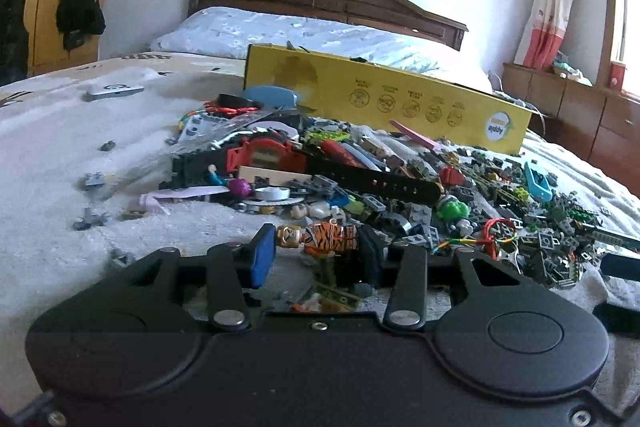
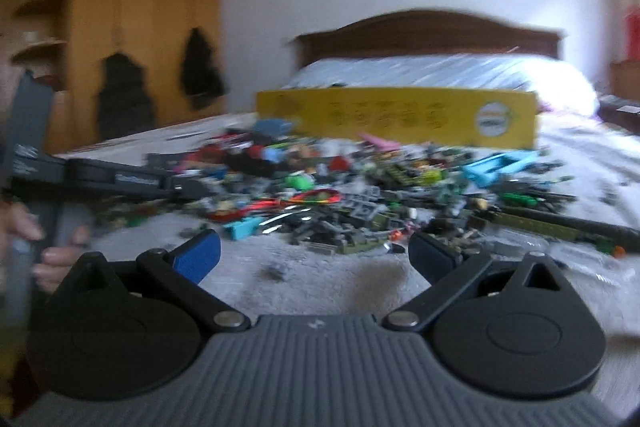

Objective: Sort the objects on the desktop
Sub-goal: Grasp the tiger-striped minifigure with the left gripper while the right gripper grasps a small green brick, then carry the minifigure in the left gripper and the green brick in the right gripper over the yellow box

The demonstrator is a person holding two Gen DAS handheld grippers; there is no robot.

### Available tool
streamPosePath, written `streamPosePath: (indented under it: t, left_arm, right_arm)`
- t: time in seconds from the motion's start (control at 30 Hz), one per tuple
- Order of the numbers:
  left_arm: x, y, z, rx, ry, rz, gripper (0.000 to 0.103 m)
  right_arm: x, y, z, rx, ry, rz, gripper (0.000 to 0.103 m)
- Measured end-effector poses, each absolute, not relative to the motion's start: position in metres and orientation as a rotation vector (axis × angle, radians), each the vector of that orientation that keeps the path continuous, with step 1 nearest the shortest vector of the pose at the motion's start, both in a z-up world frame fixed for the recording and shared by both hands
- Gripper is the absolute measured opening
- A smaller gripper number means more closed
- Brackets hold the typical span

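Clamped crosswise between the pads of the left hand-held gripper [image 1: 316, 259], a tiger-striped minifigure [image 1: 320, 238] lies head toward the blue pad, gripped by head and legs. It looks light, rigid and smooth, likely to twist or pop apart at its joints; the torso seems the safer hold. Beyond it spreads the toy pile [image 1: 360, 183] on the bed [image 1: 48, 147], then the yellow box [image 1: 384, 99]. Released and empty, the right hand-held gripper [image 2: 314, 257] hangs short of the pile's near edge.
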State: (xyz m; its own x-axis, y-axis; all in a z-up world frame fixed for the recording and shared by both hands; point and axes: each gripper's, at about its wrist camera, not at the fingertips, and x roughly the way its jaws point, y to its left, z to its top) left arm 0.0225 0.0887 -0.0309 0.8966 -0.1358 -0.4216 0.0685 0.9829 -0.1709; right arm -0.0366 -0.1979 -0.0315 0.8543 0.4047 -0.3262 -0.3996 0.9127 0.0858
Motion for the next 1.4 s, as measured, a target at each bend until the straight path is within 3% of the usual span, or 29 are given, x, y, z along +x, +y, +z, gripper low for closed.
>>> streamPosePath:
  t: [0.03,0.2,0.37,0.5,0.83,1.4]
  left_arm:
    - [0.022,0.09,-0.031,-0.163,0.448,-0.103,0.042]
    - [0.022,0.091,-0.03,-0.177,0.453,-0.095,0.042]
    - [0.018,0.089,-0.028,-0.167,0.45,-0.095,0.042]
    - [0.014,0.088,-0.026,-0.172,0.452,-0.098,0.042]
    - [0.005,0.082,-0.021,-0.164,0.442,-0.131,0.042]
    - [-0.01,0.061,-0.007,-0.13,0.413,-0.224,0.042]
  right_arm:
    - [-0.031,-0.204,-0.028,0.004,0.371,0.432,0.094]
    - [-0.009,-0.22,-0.027,-0.067,0.467,0.421,0.053]
    - [-0.004,-0.214,-0.03,-0.104,0.457,0.451,0.05]
    - [-0.004,-0.205,-0.031,-0.105,0.449,0.454,0.035]
    - [-0.039,-0.196,-0.032,-0.072,0.336,0.347,0.035]
    - [-0.058,-0.201,-0.033,0.027,0.316,0.258,0.035]
